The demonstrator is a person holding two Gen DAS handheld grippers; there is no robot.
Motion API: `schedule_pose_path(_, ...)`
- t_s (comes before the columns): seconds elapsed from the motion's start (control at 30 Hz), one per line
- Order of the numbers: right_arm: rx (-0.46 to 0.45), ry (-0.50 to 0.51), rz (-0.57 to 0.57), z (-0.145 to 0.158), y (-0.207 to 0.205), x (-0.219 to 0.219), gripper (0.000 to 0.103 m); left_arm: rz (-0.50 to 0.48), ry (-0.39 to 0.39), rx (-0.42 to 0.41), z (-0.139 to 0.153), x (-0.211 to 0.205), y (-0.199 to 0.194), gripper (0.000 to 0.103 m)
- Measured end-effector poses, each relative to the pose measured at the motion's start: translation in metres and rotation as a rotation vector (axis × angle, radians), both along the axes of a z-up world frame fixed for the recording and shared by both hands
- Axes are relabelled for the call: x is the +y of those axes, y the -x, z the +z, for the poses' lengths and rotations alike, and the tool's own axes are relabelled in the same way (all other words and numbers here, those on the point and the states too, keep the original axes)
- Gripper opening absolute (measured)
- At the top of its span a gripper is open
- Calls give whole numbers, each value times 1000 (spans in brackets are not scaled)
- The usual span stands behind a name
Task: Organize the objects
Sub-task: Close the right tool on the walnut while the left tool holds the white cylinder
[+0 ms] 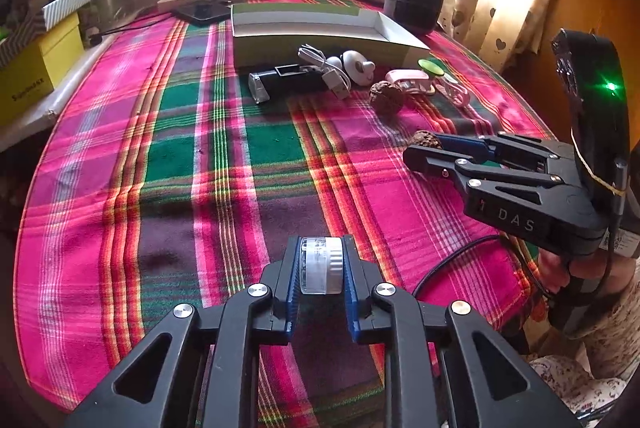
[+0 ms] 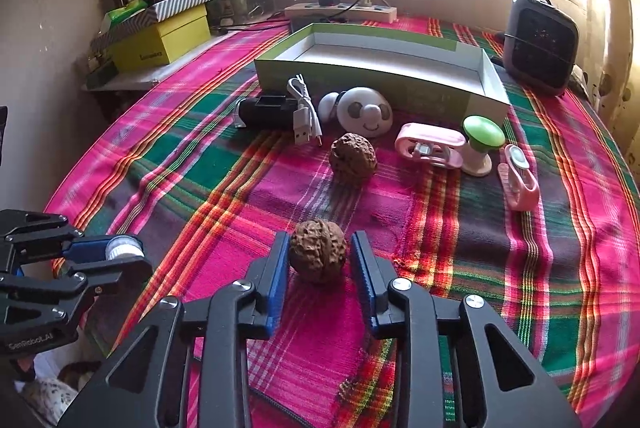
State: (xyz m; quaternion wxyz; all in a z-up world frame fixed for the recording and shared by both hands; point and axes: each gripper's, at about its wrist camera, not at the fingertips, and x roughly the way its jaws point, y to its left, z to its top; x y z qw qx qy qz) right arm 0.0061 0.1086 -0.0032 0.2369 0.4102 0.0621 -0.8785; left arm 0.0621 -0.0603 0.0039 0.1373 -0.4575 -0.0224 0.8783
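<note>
My left gripper (image 1: pixel 321 272) is shut on a small clear and white round cap (image 1: pixel 321 265), held above the plaid cloth; it also shows in the right wrist view (image 2: pixel 122 252). My right gripper (image 2: pixel 320 260) has its jaws around a brown walnut (image 2: pixel 317 255), the left pad touching it and a small gap at the right pad; it also shows in the left wrist view (image 1: pixel 430 143). A second walnut (image 2: pixel 353 156) lies further back. An open green and white box (image 2: pixel 380 67) stands behind a row of small objects.
In front of the box lie a black device (image 2: pixel 268 111), a white USB cable (image 2: pixel 306 111), a white panda toy (image 2: pixel 364 111), a pink clip (image 2: pixel 430 145), a green-topped knob (image 2: pixel 482 143) and a pink holder (image 2: pixel 520 179). A dark speaker (image 2: pixel 540 45) and power strip (image 2: pixel 340 12) stand behind.
</note>
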Motion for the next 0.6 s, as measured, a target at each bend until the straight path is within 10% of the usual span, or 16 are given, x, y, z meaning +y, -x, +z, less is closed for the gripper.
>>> schedule_pose_path(0.6, -2, 24, -22, 5, 10, 4, 30, -17, -13, 21, 2, 9, 33, 17)
